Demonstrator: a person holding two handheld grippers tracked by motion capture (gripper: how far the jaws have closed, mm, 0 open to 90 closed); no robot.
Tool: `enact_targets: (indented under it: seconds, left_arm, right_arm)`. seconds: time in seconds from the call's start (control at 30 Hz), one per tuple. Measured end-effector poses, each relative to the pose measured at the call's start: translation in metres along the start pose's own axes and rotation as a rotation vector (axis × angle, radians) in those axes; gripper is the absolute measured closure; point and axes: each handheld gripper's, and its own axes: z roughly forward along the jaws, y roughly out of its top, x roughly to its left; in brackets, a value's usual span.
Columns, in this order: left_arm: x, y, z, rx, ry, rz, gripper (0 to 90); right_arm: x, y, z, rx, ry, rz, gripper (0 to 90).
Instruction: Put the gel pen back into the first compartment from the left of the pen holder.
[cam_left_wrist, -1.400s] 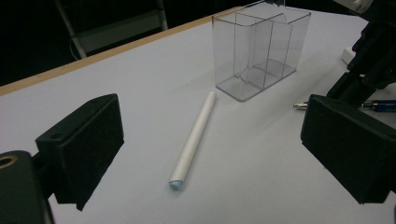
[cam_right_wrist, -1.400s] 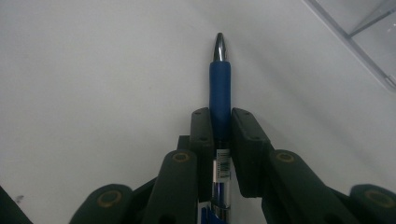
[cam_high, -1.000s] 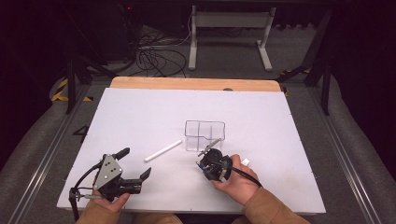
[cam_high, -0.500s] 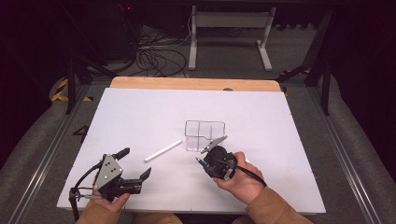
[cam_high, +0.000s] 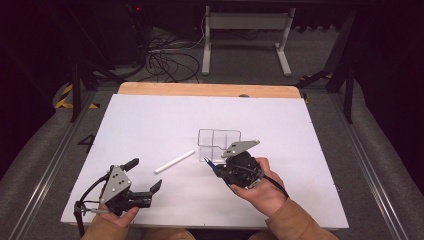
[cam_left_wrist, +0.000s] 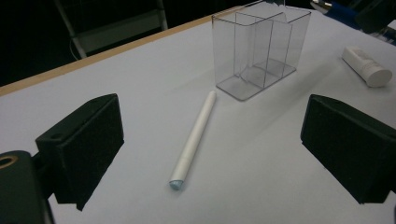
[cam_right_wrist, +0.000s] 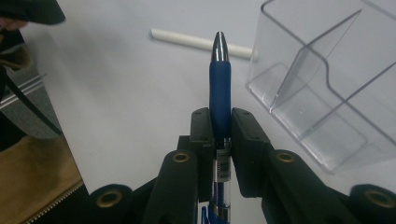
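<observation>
Blue pen (cam_right_wrist: 220, 88) clamped in my right fingers (cam_right_wrist: 219, 122), beside clear organizer (cam_high: 218, 141); left fingers (cam_left_wrist: 210, 144) apart above white pen (cam_left_wrist: 195, 139) on bench (cam_high: 150, 120).

White rectangular tabletop (cam_high: 150, 125), a pale wooden strip (cam_high: 200, 89) along its far edge. Grey carpeted floor (cam_high: 310, 65) beyond and to both sides. White metal stand legs (cam_high: 245, 22) behind the far edge; tangle of black cables (cam_high: 167, 62) at far left. Yellow-black hazard tape (cam_high: 65, 96) by the far-left corner. Room dark; light falls on the tabletop.
</observation>
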Motion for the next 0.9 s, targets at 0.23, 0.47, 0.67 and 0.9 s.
enact_targets:
  seconds: [0.23,0.47,0.67,0.9]
  left_arm:
    - [0.000,0.000,0.000,0.000,0.000,0.000,6.6]
    - [0.000,0.000,0.000,0.000,0.000,0.000,6.6]
    - [0.000,0.000,0.000,0.000,0.001,0.000,6.6]
    - [0.000,0.000,0.000,-0.001,0.001,-0.001,6.6]
  right_arm:
    - [-0.003,0.006,-0.010,-0.106,0.033,-0.004,79.8]
    - [-0.007,0.013,-0.015,-0.202,0.075,-0.009,79.9]
    - [-0.012,0.020,-0.018,-0.270,0.091,-0.015,79.8]
    - [-0.018,0.027,-0.018,-0.340,0.088,-0.034,79.8]
